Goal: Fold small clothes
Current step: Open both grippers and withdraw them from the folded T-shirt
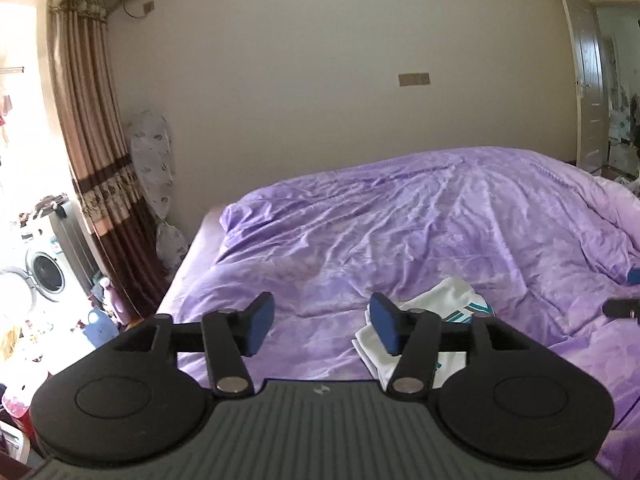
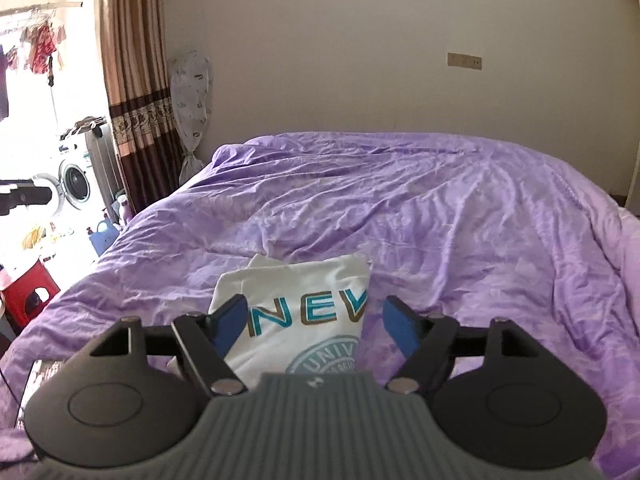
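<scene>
A small white garment (image 2: pixel 304 312) with teal lettering and a round teal print lies folded into a compact packet on the purple bed cover (image 2: pixel 440 220). My right gripper (image 2: pixel 318 322) is open and empty, held just above it, its fingers to either side. In the left wrist view the same garment (image 1: pixel 444 300) lies right of centre, partly hidden behind the right finger. My left gripper (image 1: pixel 322 324) is open and empty above bare cover, to the left of the garment. The right gripper's tip (image 1: pixel 622 307) shows at that view's right edge.
The wrinkled purple cover (image 1: pixel 400 220) spreads over the whole bed. Left of the bed are a brown curtain (image 1: pixel 92 120), a washing machine (image 2: pixel 76 180), a red stool (image 2: pixel 32 292) and bottles on the floor. A door (image 1: pixel 588 92) stands at the far right.
</scene>
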`<state>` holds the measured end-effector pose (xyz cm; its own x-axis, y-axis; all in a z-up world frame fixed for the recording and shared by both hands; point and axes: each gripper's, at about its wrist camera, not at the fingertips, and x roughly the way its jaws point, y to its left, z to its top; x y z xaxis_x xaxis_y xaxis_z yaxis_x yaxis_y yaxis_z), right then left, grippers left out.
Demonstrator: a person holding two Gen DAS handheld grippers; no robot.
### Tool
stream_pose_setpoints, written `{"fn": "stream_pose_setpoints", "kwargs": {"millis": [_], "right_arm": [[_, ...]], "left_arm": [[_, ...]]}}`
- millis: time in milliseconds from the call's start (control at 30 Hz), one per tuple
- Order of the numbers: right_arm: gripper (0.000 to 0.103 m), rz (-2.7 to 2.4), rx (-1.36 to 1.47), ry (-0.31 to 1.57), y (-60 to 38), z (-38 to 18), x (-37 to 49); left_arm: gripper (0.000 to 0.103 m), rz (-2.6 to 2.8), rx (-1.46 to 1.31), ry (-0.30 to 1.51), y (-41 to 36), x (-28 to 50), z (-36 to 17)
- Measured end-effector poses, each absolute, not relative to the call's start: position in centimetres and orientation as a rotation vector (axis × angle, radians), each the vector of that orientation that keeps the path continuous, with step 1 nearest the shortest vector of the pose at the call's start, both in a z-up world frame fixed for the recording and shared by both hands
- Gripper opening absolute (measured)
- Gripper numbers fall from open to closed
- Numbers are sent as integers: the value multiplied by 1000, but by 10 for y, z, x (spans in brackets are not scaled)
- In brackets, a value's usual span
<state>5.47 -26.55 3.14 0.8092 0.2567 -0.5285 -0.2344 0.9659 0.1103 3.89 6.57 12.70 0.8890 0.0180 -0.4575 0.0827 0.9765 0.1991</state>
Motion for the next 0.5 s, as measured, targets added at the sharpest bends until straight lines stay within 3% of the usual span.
{"fn": "stream_pose_setpoints", "kwargs": {"millis": [167,500], "right_arm": [[76,271,78,595,-260,11,27],[79,222,102,673,-228,-38,14]], "left_arm": [[79,-19,217,467,61,23,112],[82,-127,180,719,17,40,28]]}}
